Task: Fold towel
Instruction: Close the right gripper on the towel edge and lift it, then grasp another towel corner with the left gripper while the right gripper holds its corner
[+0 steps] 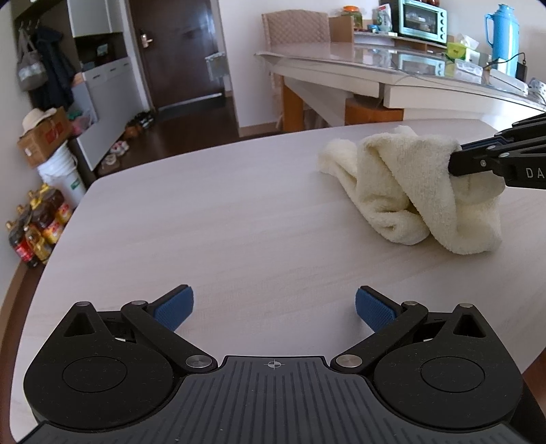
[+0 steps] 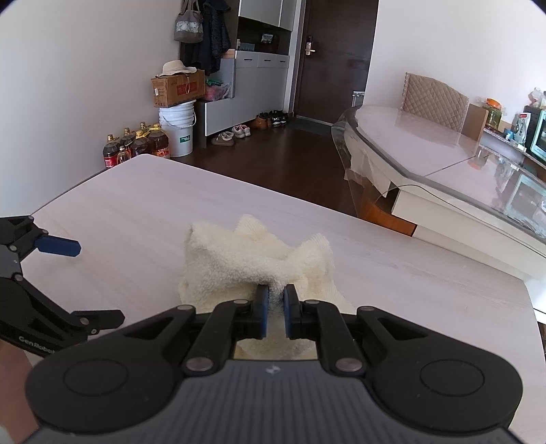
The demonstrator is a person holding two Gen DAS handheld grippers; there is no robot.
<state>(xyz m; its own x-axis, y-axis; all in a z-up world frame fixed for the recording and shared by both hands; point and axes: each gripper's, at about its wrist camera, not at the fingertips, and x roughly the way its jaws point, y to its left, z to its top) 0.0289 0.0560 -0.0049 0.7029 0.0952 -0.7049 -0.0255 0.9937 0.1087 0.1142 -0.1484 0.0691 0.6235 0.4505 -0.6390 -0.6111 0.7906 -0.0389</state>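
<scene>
A cream towel (image 1: 413, 191) lies bunched up on the pale wooden table (image 1: 239, 222), at the right of the left wrist view. My right gripper (image 2: 276, 295) is shut on a fold of the towel (image 2: 252, 263), its blue pads pinching the cloth between them. The same gripper (image 1: 455, 160) reaches in from the right edge of the left wrist view, its tips buried in the towel. My left gripper (image 1: 274, 302) stands open over bare table, well to the left of the towel, nothing between its fingers. Its blue fingertip (image 2: 58, 246) shows at the left of the right wrist view.
A glass-topped dining table (image 1: 392, 68) with a chair, a small oven (image 1: 423, 18) and a blue flask (image 1: 503, 37) stands behind. Oil bottles (image 2: 136, 143), a white bucket (image 2: 177, 128), a box and shoes sit on the dark floor by the cabinet and door.
</scene>
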